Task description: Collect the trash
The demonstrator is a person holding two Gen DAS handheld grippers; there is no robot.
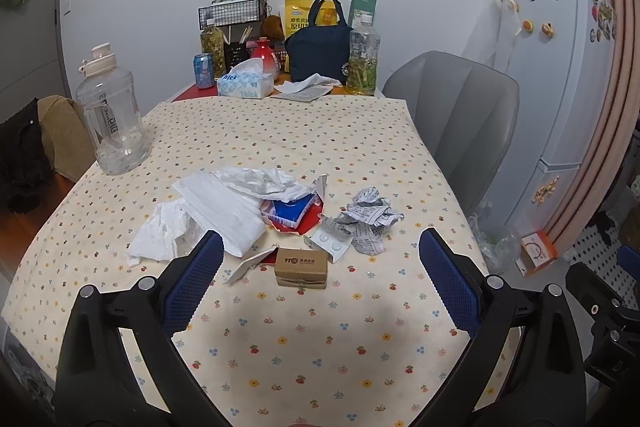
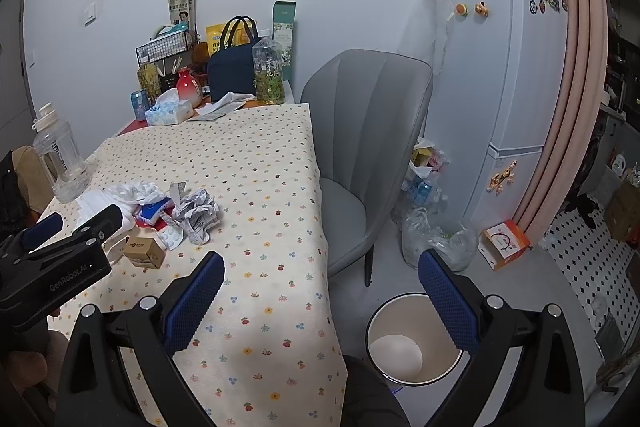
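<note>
Trash lies in a pile on the flowered tablecloth [image 1: 280, 347]: a white face mask [image 1: 224, 207], crumpled tissue [image 1: 160, 231], a red and blue wrapper [image 1: 292, 213], a crumpled printed paper [image 1: 370, 217], a pill blister [image 1: 334, 243] and a small brown cardboard box [image 1: 301, 267]. My left gripper [image 1: 320, 267] is open and empty, just short of the box. My right gripper [image 2: 320, 291] is open and empty over the table's right edge. A white bin [image 2: 412, 339] stands on the floor below it. The left gripper also shows in the right wrist view [image 2: 60, 227], beside the pile [image 2: 176, 215].
A clear water jug [image 1: 112, 119] stands at the table's left edge. Bottles, a tissue box [image 1: 246, 83] and a navy bag [image 1: 316, 51] crowd the far end. A grey chair [image 2: 360, 155] stands to the right, with plastic bags [image 2: 432, 235] and a fridge [image 2: 504, 67] beyond.
</note>
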